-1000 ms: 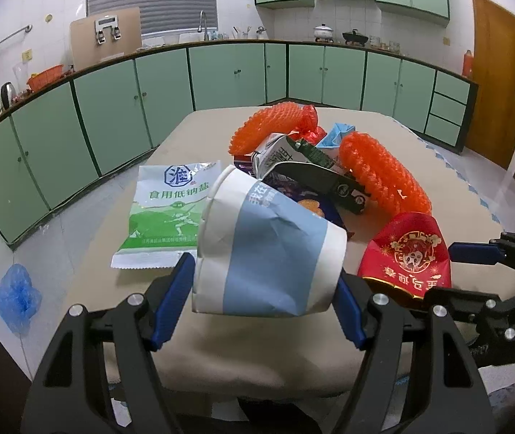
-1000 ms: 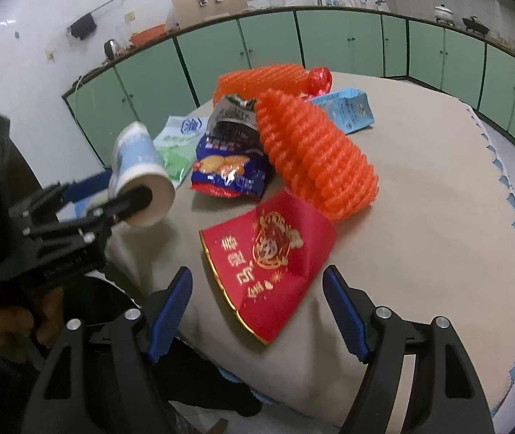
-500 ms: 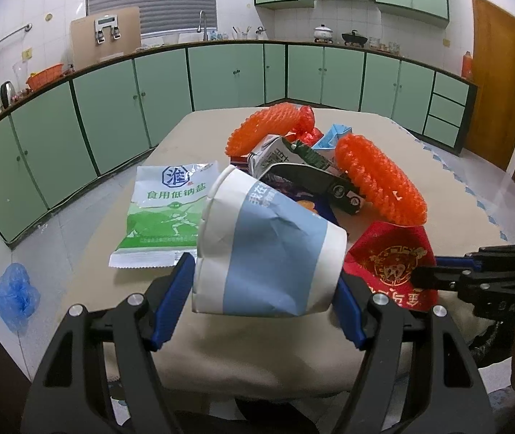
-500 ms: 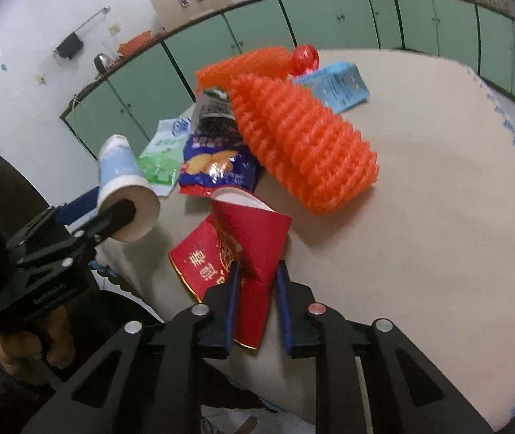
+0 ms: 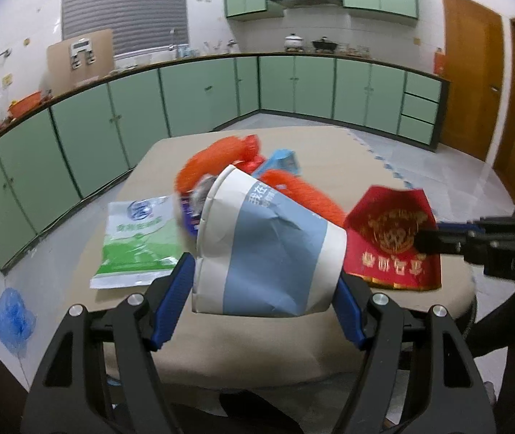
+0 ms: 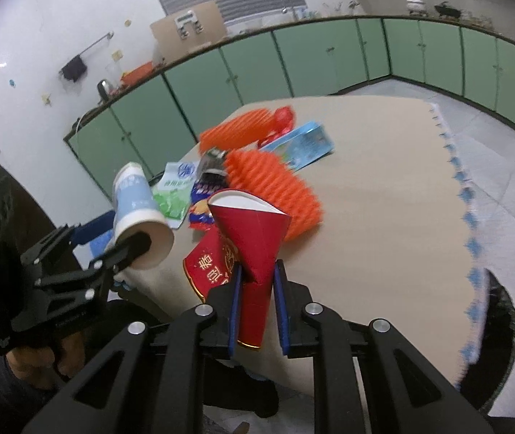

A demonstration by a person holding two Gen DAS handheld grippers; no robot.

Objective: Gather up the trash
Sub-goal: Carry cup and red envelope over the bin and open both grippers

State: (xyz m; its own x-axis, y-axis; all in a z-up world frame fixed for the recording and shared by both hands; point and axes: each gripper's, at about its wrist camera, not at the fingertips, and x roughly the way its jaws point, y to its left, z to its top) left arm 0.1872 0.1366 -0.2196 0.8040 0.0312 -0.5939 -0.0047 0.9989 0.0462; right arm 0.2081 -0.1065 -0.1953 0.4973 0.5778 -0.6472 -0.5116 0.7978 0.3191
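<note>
Red packet [image 6: 253, 253] now pinched in right gripper [image 6: 256, 311], jaws squeezed together a moment ago, packet lifted off table [image 6: 383, 217]. Left gripper [image 5: 264, 303] still hugs paper cup [image 5: 268, 249]. Two trash pieces caught; snack bags left behind.

White paper cup [image 5: 264, 249] with pale blue band, red envelope [image 6: 253, 249] with gold emblem and trim, orange honeycomb foam nets [image 6: 275, 184], green-and-white pouch [image 5: 138, 242], light blue carton [image 6: 304, 144], beige table [image 6: 383, 199], mint-green cabinets [image 5: 293, 86]
</note>
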